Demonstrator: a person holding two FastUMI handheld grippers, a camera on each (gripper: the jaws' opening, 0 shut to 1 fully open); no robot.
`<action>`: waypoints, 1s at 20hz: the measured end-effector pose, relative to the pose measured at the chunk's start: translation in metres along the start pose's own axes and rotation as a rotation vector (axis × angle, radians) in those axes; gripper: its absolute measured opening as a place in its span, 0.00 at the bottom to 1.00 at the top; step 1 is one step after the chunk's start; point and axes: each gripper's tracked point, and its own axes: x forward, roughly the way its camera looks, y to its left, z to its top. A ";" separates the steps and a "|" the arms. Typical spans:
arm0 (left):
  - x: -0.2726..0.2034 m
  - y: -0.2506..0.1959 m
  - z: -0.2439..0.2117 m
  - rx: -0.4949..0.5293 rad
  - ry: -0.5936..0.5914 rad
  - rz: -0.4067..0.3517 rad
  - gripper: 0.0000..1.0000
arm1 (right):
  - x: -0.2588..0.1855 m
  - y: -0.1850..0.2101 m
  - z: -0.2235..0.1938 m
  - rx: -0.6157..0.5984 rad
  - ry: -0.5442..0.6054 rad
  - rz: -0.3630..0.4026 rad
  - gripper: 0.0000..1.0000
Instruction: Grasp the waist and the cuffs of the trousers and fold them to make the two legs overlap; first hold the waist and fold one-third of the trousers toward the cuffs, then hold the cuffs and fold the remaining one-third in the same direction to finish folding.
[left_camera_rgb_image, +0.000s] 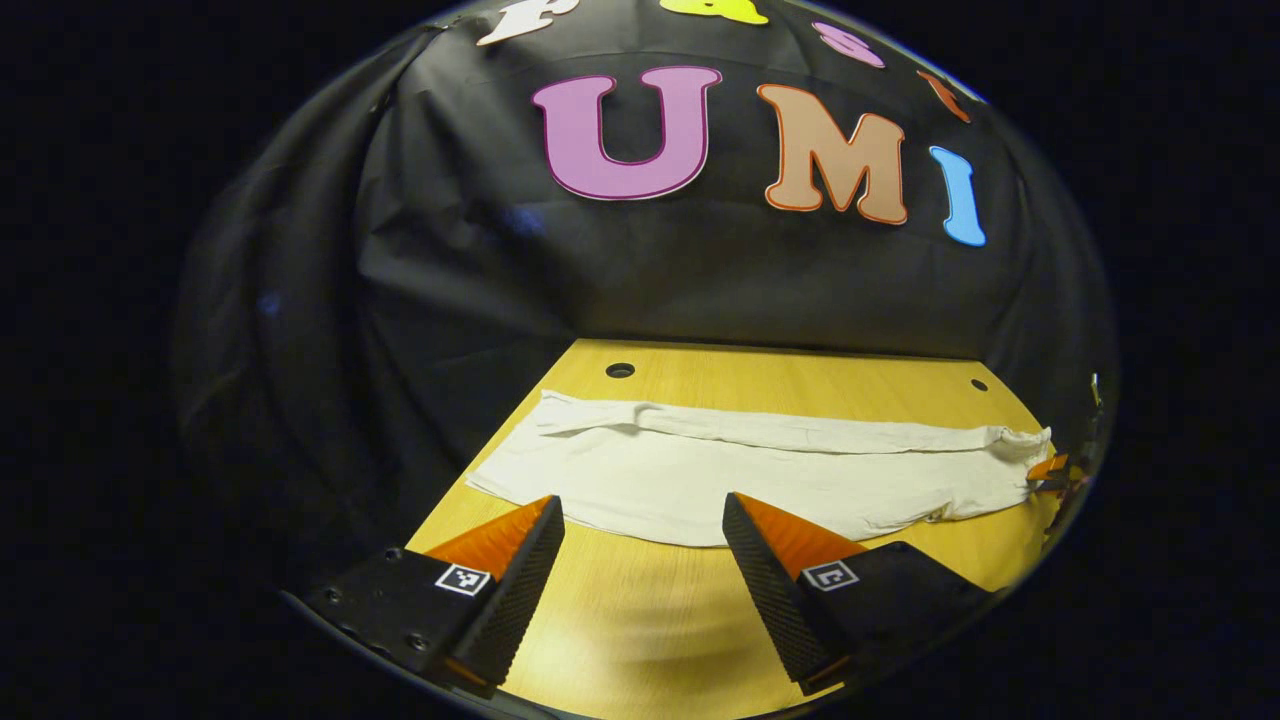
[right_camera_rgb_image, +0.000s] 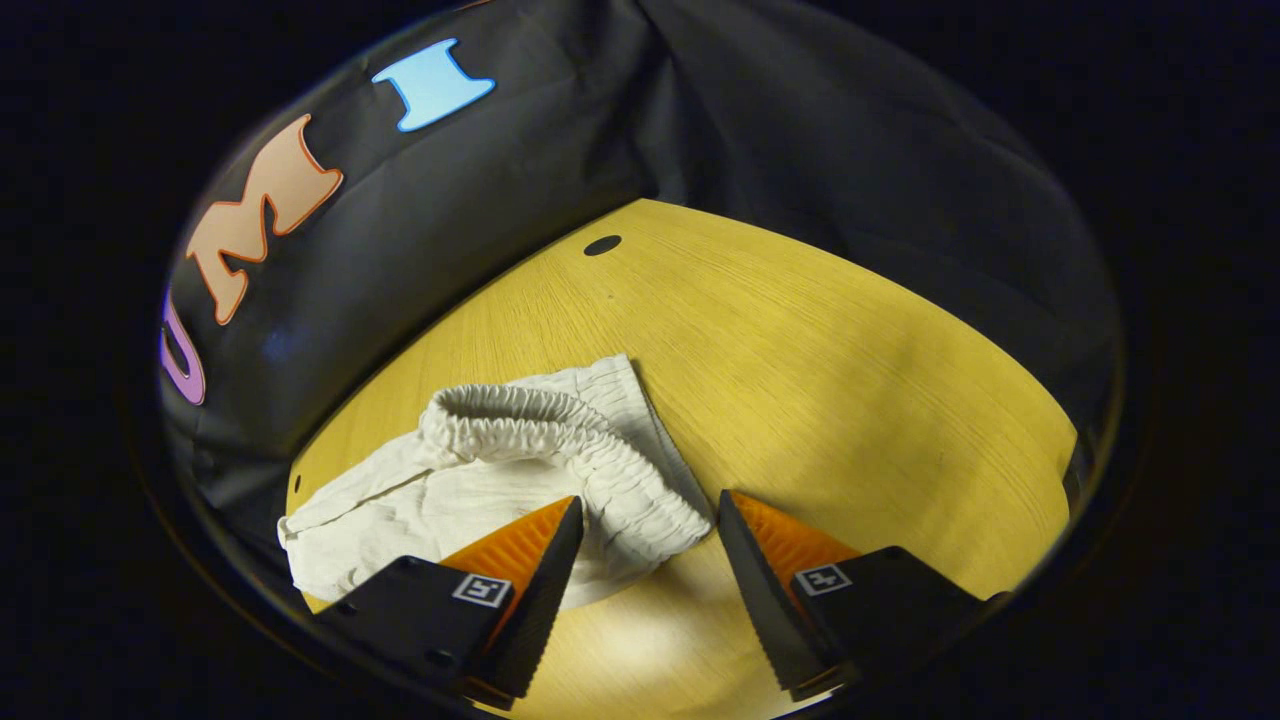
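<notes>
In the left gripper view, the left gripper (left_camera_rgb_image: 640, 515) has its jaws spread wide with nothing between them, and it hangs over bare wood at the near edge of the trousers (left_camera_rgb_image: 760, 470). The pale trousers lie stretched flat across the wooden table (left_camera_rgb_image: 620, 620), running from left to right, with a long fold along their far side. Their right end is bunched at the edge of the view, where a small part of the other gripper shows just beside the cloth.

In the right gripper view, the right gripper (right_camera_rgb_image: 648, 515) also has its jaws spread apart, gripping nothing. The gathered elastic waist (right_camera_rgb_image: 560, 430) lies between and just ahead of its fingertips, crumpled and partly raised off the table, while the rest of the cloth trails off to the left.
</notes>
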 end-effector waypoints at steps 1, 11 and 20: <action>-0.001 -0.003 0.001 -0.003 -0.004 0.000 0.96 | 0.003 -0.001 0.004 -0.003 -0.026 -0.012 0.76; -0.008 -0.034 0.004 -0.006 -0.005 -0.023 0.96 | 0.003 -0.001 0.003 0.027 0.018 0.044 0.21; -0.023 -0.048 0.000 -0.033 -0.023 -0.055 0.97 | -0.013 0.017 0.023 0.002 -0.043 0.112 0.10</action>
